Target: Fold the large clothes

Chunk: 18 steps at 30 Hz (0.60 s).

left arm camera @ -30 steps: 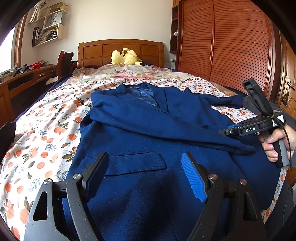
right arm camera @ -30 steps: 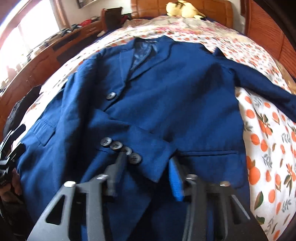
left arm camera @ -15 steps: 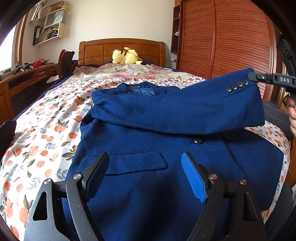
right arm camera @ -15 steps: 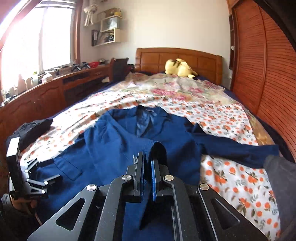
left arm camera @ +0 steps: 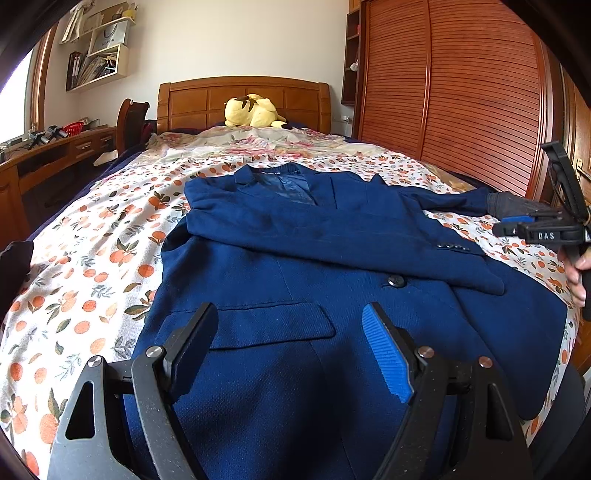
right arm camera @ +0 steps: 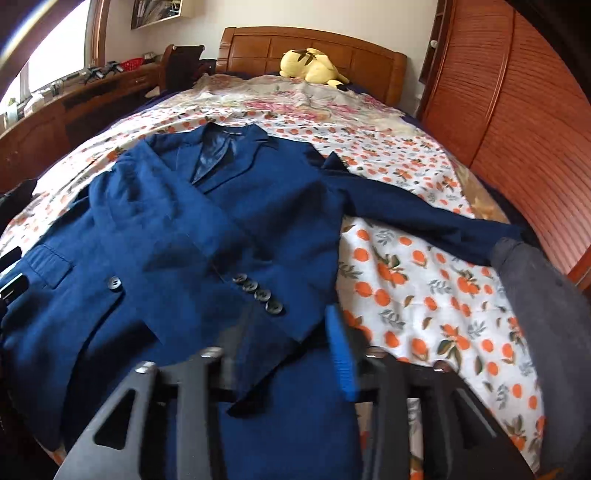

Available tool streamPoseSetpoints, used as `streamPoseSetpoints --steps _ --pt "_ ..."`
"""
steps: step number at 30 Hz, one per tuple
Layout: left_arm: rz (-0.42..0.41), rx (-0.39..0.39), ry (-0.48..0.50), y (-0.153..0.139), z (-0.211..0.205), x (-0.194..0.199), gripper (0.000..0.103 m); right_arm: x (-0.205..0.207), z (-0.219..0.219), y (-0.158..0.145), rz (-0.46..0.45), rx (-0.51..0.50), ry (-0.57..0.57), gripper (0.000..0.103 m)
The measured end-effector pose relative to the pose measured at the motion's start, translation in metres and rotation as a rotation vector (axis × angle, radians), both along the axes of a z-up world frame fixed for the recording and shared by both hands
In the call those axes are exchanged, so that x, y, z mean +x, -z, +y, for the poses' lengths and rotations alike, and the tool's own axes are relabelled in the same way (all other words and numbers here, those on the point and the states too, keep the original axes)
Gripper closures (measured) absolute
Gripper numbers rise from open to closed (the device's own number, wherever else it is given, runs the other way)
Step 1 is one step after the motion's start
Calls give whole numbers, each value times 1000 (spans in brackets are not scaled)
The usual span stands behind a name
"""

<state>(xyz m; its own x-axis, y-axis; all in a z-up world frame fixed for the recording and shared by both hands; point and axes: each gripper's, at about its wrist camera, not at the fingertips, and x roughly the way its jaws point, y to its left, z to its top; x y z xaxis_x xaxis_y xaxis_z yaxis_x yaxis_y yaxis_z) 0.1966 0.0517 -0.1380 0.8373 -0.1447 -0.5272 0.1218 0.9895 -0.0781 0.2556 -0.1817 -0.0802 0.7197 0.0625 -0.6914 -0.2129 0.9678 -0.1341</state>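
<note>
While the left tongs (left arm camera: 290, 345) gape empty above the blazer (left arm camera: 332, 288), the right tongs (right arm camera: 291, 345) are opening, gripping nothing.

Two pieces of lettering can be read, both in the left wrist view. White capitals "DAS" stand on the side of the black plastic right gripper (left arm camera: 511, 225), held at the right edge of that view. The word "HONOR" is printed on a white paper bag (left arm camera: 109, 35) standing on the cream wall shelf (left arm camera: 98, 68) at upper left. The spines of the books below it are too small to read
</note>
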Motion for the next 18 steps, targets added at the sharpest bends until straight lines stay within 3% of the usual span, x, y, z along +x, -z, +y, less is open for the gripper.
streamPoseSetpoints --steps 5,11,18 --pt "-12 1 -10 -6 -4 0 22 -3 -10 1 35 61 -89 58" --pt "-50 -28 2 -20 -17 3 22 17 -10 47 164 44 -132 58" --pt "-64 -14 29 -24 -40 14 22 20 -20 54 141 79 -137 57"
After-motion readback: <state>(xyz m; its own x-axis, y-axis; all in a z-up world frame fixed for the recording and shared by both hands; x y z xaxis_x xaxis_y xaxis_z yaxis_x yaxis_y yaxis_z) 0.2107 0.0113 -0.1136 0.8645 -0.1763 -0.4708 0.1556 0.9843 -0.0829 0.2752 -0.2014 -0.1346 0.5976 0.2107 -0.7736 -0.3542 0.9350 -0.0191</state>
